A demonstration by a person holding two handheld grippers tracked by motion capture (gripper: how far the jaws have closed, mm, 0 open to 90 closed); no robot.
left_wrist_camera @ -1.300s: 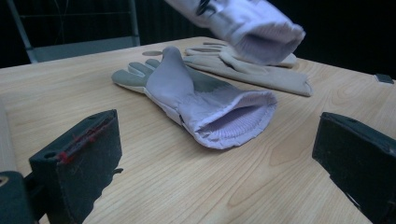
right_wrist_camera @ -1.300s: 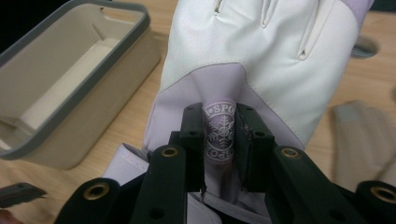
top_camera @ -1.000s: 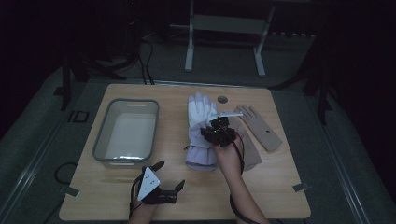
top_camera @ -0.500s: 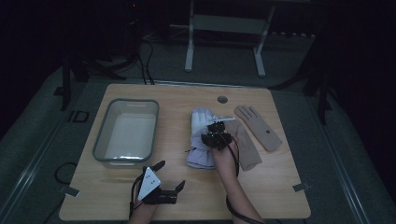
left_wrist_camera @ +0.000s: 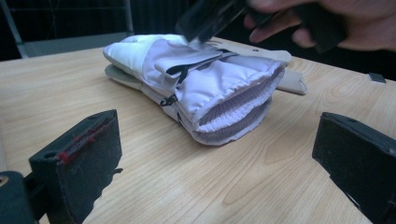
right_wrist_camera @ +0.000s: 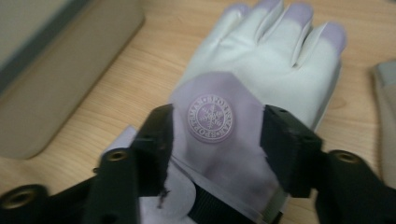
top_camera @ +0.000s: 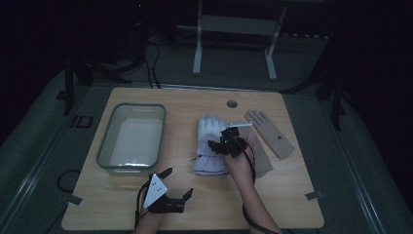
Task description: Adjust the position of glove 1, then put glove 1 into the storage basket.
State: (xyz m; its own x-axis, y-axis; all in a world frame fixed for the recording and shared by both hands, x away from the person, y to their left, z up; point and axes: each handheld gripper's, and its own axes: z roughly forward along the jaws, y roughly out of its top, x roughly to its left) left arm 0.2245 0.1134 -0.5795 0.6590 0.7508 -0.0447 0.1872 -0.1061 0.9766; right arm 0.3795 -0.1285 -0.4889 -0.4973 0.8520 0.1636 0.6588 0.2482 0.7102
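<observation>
A padded white fabric glove (right_wrist_camera: 261, 70) with ribbed knit cuff lies on the matt wood-grain counter (top_camera: 204, 204) beside a smooth plastic tub (top_camera: 109, 148).

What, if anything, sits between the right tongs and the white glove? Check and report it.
Nothing visible does. The right tongs hang directly over the white glove, jaws having just opened and standing either side of its round logo patch, with only air between. The tan glove lies off to the side, out of the path.
</observation>
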